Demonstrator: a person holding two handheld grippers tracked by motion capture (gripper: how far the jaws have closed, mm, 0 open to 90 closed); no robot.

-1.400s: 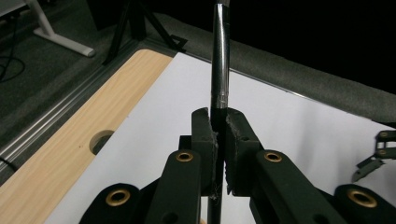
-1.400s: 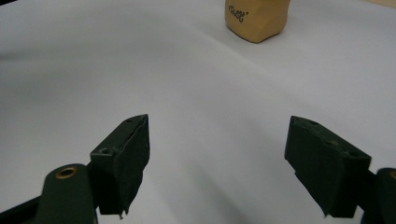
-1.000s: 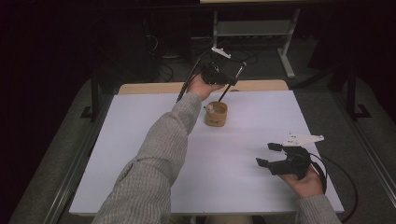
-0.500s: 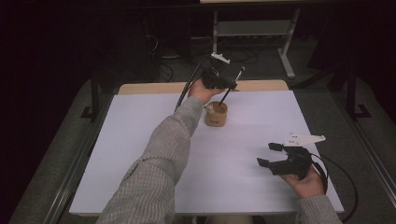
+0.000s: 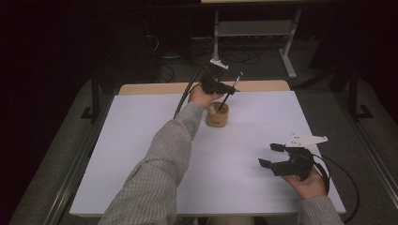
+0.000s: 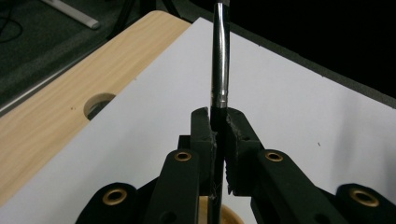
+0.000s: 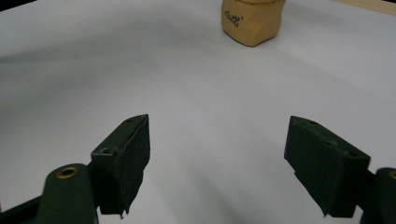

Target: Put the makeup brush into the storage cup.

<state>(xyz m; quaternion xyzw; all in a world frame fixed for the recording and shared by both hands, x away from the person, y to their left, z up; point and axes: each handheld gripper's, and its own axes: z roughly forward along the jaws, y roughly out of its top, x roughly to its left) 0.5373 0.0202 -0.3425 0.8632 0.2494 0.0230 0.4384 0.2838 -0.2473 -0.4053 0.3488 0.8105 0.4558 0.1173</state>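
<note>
The bench [image 5: 141,154] carried a broad white sheet that reached almost to its left, right and near edges, while a strip of bare wood with a round hole [image 6: 99,103] showed along the far edge. Most of that sheet lay open, with wide room on the left and in the middle. A small tan cup [image 5: 217,115] stood toward the far side, near the middle and well apart from every edge. The left gripper [image 5: 220,87] hung just above it, its fingers [image 6: 201,135] pinching a slim dark brush [image 5: 230,92] that slanted down into the cup. The right gripper [image 5: 271,155] sat low at the near right, close to the sheet's right edge, fingers [image 7: 122,158] spread wide around nothing.
</note>
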